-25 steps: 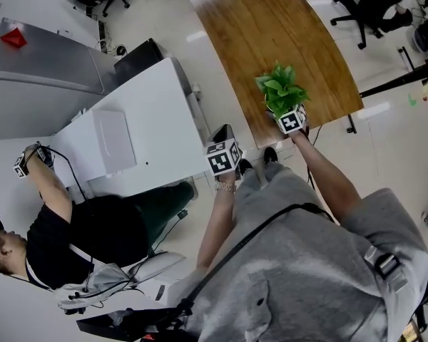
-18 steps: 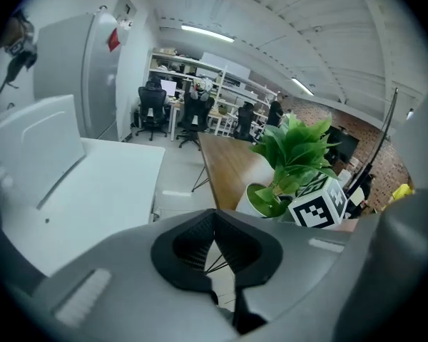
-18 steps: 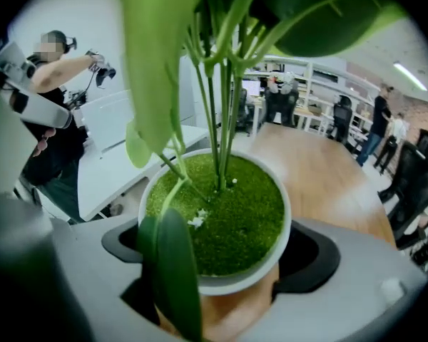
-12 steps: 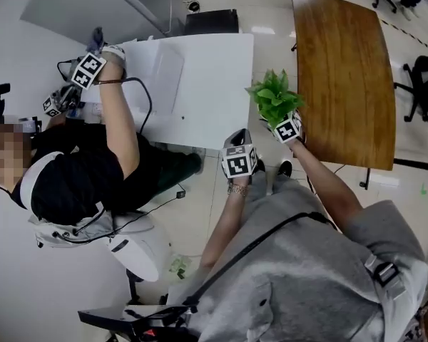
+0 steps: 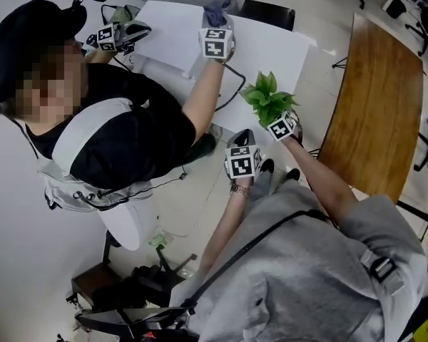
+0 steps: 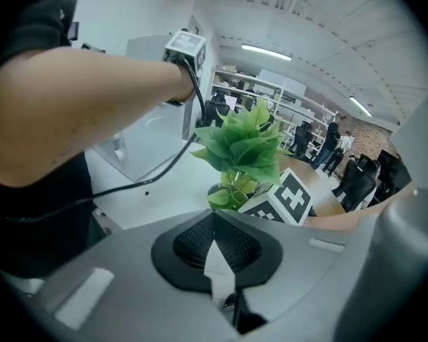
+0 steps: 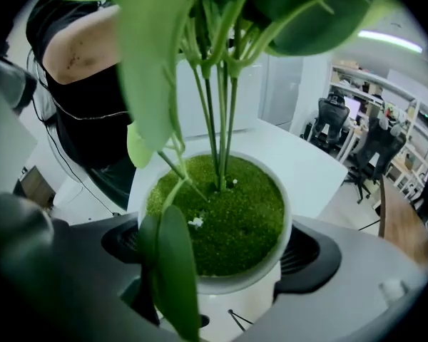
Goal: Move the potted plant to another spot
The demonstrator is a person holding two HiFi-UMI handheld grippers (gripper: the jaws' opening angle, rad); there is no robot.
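Observation:
The potted plant (image 5: 266,97), green leaves in a small white pot (image 7: 221,212) topped with moss, is held off the ground by my right gripper (image 5: 276,117). In the right gripper view the black pads (image 7: 310,258) press the pot from both sides, so that gripper (image 7: 217,291) is shut on it. The plant hangs at the near corner of the white table (image 5: 171,27). My left gripper (image 5: 241,147) trails below and left of the plant, over the floor. Its jaws (image 6: 214,246) are shut on nothing, and past them I see the plant (image 6: 242,148).
Another person in a black shirt (image 5: 114,134) sits at the white table, one arm stretched over it with a marker cube (image 5: 215,40) at the wrist. A long wooden table (image 5: 374,105) stands to the right. Office chairs stand at the far edges.
The plant has been carried from the end of the wooden table across the gap to the white table's corner. My left gripper followed it. The seated person's arm has reached over the table.

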